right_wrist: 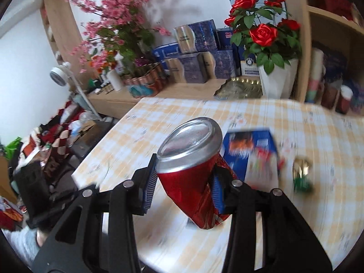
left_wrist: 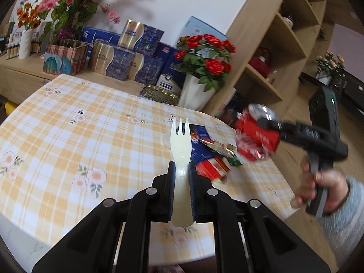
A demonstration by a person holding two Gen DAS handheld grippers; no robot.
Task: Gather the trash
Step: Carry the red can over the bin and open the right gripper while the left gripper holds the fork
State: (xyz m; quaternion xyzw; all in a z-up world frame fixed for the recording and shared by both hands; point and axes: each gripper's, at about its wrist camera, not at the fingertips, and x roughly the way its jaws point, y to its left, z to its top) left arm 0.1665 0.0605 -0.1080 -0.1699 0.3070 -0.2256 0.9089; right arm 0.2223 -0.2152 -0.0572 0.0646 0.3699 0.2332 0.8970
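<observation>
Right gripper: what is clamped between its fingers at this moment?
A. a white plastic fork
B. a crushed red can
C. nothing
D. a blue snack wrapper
B: the right gripper has its pads pressed on the dented sides of the crushed red can, lifted off the table.

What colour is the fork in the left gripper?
Cream-white fork; clearest in the left wrist view.

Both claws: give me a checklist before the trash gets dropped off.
1. Left claw shut on plastic fork: ok.
2. Right claw shut on crushed red can: ok.
3. Can clear of the table: ok.
4. Wrappers collected from the table: not ok.
5. Bin in sight: cannot tell.
</observation>
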